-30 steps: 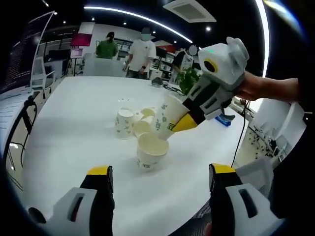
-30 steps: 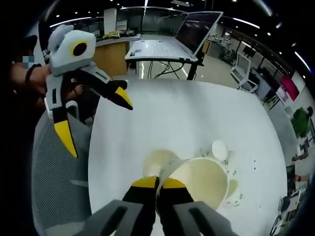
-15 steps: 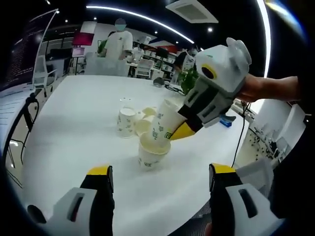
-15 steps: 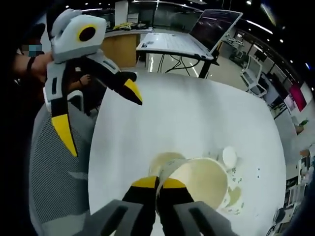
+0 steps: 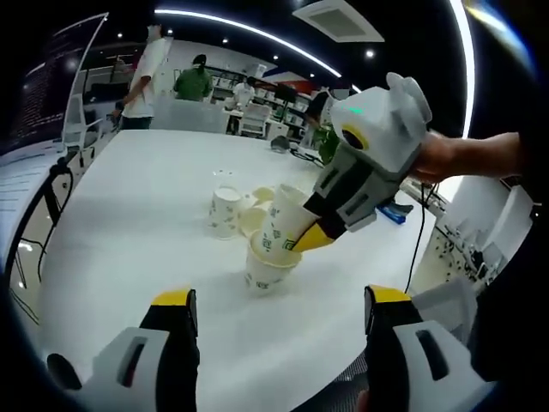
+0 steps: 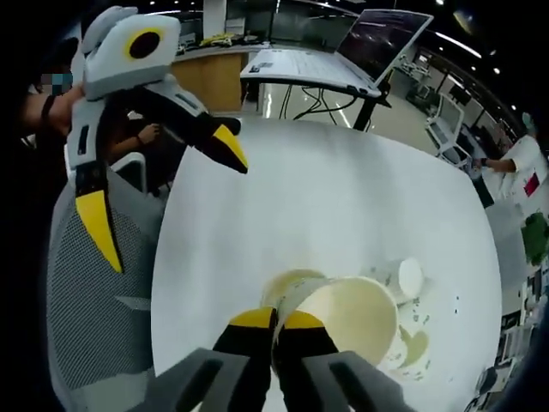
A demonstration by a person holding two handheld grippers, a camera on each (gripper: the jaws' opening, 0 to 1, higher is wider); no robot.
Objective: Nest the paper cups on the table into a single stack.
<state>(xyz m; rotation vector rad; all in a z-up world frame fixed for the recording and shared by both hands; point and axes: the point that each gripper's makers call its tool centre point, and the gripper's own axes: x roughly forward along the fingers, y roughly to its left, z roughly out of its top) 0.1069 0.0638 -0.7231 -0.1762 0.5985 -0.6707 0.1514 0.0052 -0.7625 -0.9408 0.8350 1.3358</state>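
right hand-held gripper (image 5: 319, 233) pinching rim of light, thin, easily crushed paper cup (image 5: 283, 225), tilted partly into upright cup (image 5: 266, 270) on white worktop (image 5: 129, 223); left hand-held gripper (image 5: 273, 319) spread wide, holding nothing; best gripped gently at rim.

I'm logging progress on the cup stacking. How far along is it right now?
Early. Done: nothing fully nested that I can see. In hand: the right gripper pinches a paper cup by its rim, its base entering the upright cup. The left gripper is open. Left: the other cups behind.
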